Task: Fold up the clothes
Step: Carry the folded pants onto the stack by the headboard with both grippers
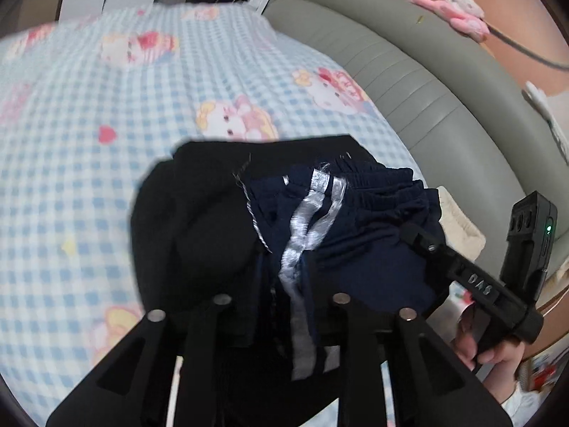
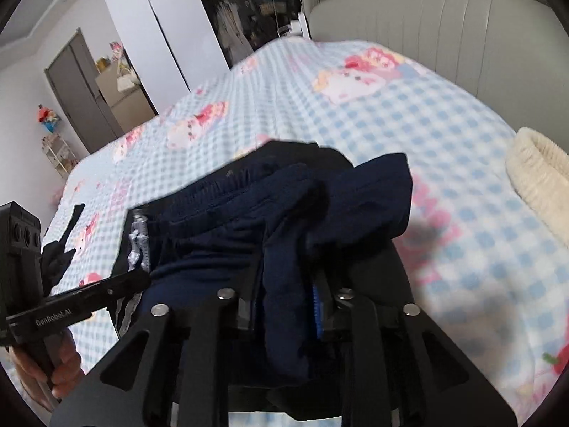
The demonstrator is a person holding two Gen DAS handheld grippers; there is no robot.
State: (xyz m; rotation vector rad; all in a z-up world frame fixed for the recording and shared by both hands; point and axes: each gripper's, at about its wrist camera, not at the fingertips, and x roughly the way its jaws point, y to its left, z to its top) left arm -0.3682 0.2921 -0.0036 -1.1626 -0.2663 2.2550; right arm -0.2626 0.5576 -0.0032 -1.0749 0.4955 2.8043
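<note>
**Both claws clamped on navy shorts above the bed**

Left claw [image 1: 281,306]: narrow, navy shorts [image 1: 355,242] pinched between its fingers. White side stripes [image 1: 306,227] run straight down into the grip. Fabric bunches up just ahead of the fingers.

Right claw [image 2: 284,302]: also narrow, a thick fold of the same shorts [image 2: 284,220] wedged between its fingers. Blue ribbed pad [image 2: 316,309] shows on the inner face of one finger, touching the cloth.

In the left view the right claw [image 1: 412,235] enters from the right with its tip on the gathered waistband. In the right view the left claw [image 2: 138,277] comes in from the left at the striped edge.

Black garment [image 1: 199,220] sits under and left of the shorts; can't tell if it's a separate piece.

Below: bed with blue-white checked cartoon-print sheet [image 1: 106,142]. Cream knitted item [image 2: 537,170] lies on the sheet to the right, apart from the shorts.

Far: grey padded headboard [image 2: 426,17], white wardrobe [image 2: 153,35] beyond the bed's far edge.
</note>
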